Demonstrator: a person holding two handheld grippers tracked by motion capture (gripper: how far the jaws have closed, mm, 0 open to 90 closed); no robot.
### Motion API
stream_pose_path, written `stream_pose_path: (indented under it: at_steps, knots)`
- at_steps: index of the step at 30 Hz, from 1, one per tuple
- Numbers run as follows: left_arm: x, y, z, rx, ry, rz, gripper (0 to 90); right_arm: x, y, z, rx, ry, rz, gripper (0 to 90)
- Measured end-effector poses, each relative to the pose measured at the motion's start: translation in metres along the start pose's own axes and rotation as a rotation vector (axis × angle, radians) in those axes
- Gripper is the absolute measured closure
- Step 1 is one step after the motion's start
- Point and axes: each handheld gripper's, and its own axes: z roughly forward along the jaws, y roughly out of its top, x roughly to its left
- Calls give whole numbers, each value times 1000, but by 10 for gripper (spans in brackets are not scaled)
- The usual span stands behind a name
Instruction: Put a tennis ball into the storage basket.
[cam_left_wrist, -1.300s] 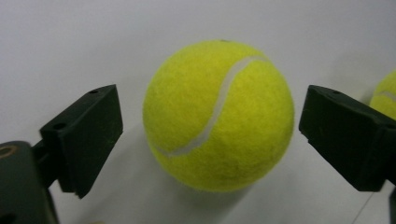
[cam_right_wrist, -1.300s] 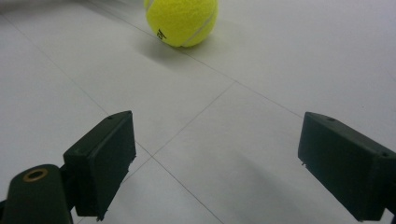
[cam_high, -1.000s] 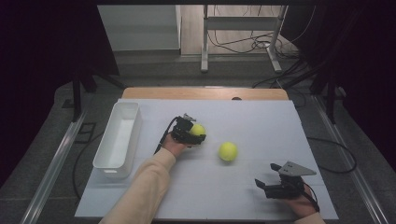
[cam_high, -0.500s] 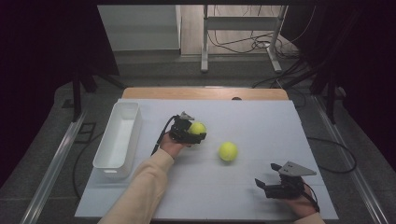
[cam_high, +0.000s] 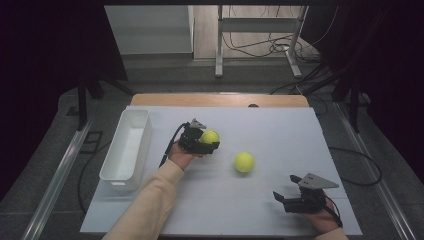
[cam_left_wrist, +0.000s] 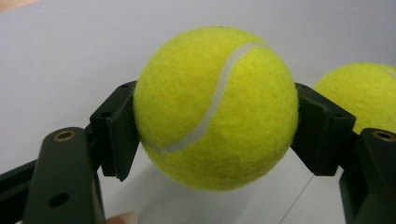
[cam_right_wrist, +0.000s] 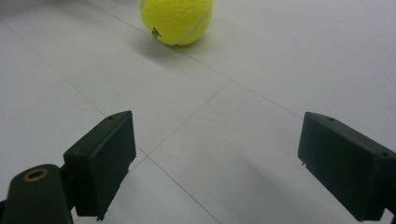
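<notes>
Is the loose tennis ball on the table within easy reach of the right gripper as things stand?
Probably yes: the right gripper has its jaws open, and bare table lies between it and the loose tennis ball.

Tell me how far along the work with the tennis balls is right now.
Nothing looks finished: the white rectangular plastic bin holds nothing. In hand: the left gripper is clamped on one yellow-green felt tennis ball, lifted off the table. Left: the second yellow-green tennis ball lies on the white tabletop, and the right gripper sits open short of it.
</notes>
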Motion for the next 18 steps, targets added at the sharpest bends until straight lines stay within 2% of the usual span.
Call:
stream_pose_path:
  at_steps: [18]
  knots:
    - [-3,2,-20,-33,6,20,264,0,0,0,-1,-2,-2,116]
